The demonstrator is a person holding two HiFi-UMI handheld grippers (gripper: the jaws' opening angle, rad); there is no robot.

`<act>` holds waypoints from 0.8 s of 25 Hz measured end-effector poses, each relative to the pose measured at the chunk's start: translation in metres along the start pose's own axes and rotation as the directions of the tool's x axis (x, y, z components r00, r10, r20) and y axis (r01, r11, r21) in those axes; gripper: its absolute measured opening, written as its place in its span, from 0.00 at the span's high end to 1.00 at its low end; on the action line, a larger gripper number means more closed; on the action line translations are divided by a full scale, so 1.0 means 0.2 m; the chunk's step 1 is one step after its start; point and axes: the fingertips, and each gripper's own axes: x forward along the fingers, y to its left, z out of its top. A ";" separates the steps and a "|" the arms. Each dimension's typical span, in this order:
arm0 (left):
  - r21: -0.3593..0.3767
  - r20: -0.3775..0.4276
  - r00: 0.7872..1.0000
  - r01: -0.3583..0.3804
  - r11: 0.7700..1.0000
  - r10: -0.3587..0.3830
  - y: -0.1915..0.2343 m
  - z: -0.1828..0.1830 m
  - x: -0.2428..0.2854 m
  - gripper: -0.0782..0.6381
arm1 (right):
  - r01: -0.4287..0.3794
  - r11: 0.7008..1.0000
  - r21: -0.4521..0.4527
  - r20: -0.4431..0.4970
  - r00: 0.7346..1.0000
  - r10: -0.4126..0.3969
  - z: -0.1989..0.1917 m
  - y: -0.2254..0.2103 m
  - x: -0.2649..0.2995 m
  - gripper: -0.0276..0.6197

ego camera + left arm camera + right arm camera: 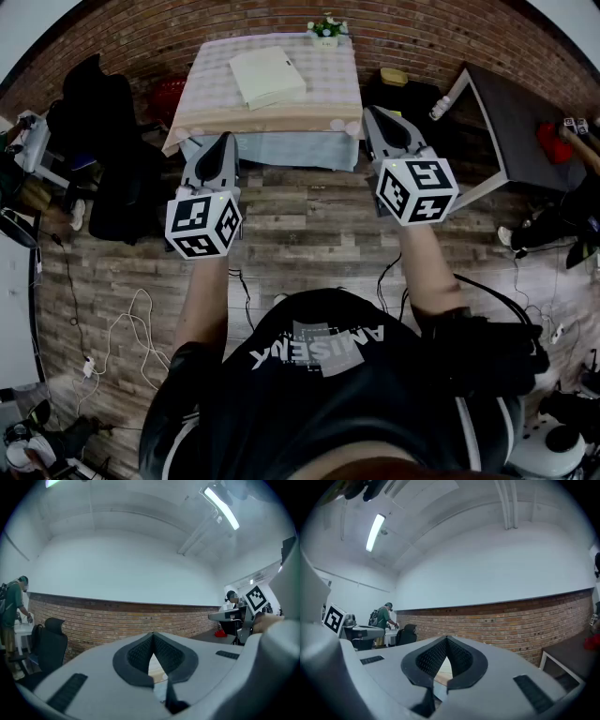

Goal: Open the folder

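Over the plank floor [300, 234], the left gripper [223, 141] and the right gripper [373, 114] are held level, side by side and well apart, both aimed at the cloth-covered table [328, 89]. Each gripper's jaws are closed tip to tip, with nothing between them. The folder [267, 77] is cream and lies flat and closed on the table, beyond both grippers and touching neither. A small flower pot [326, 30] stands at the table's far edge. A dark table [525, 117] stands to the right.
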 end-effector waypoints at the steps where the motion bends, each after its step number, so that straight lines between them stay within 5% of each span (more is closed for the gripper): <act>1: 0.000 0.001 1.000 0.001 1.000 -0.001 0.00 0.01 0.00 0.87 | 0.003 1.000 0.001 0.000 1.000 -0.003 0.00 0.00 0.00 0.90; 20: -0.004 0.006 1.000 0.020 1.000 -0.020 0.15 0.00 0.00 0.87 | 0.044 0.999 0.026 0.025 0.999 -0.045 0.03 0.07 0.07 0.90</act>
